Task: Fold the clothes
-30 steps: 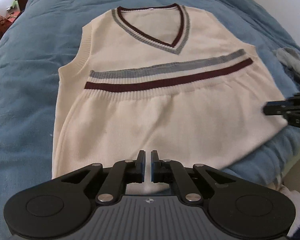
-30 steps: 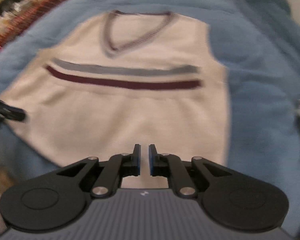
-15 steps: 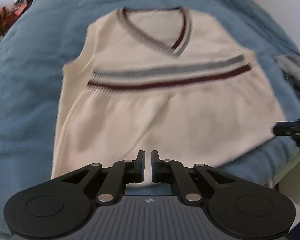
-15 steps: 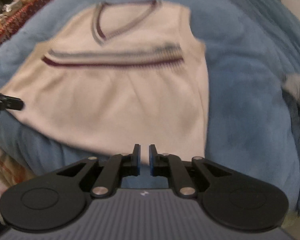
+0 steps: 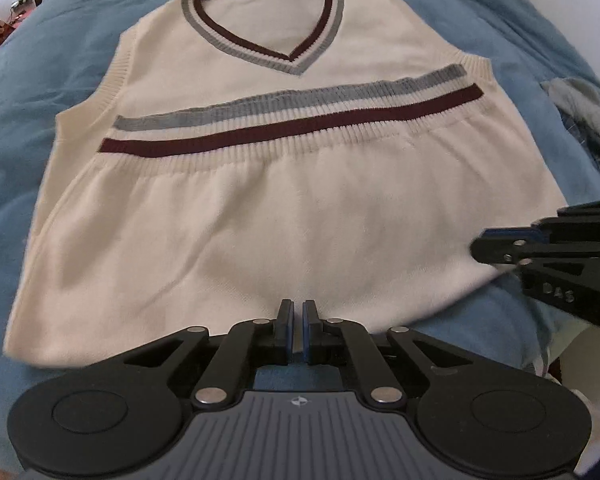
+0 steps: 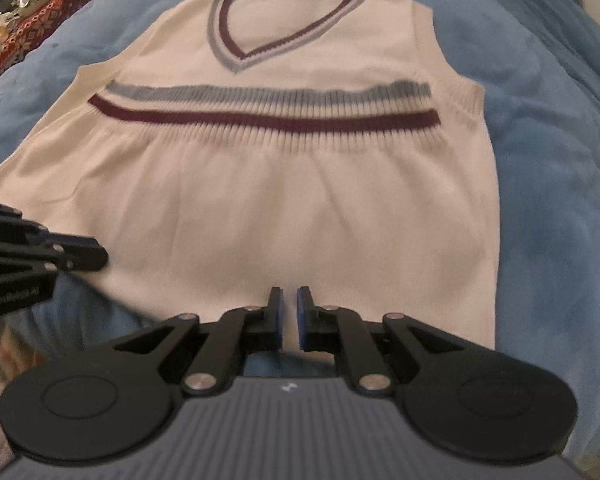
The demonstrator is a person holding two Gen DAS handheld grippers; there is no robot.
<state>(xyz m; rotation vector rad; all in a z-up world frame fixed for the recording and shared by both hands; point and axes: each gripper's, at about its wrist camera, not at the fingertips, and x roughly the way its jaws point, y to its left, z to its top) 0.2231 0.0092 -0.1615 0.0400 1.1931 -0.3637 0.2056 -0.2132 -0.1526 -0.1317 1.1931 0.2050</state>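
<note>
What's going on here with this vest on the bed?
A person holding a tool in each hand is folding a cream vest laid flat on a blue blanket. Its bottom hem is already turned up over the chest, so the striped band crosses the middle. The left tool and right tool are both shut and empty, poised over the near folded edge.

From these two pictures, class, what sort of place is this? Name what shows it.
Probably a bedroom at home. A cream knitted vest lies spread on a soft blue blanket like bedding, and a cluttered table with a red patterned cloth stands behind.
</note>
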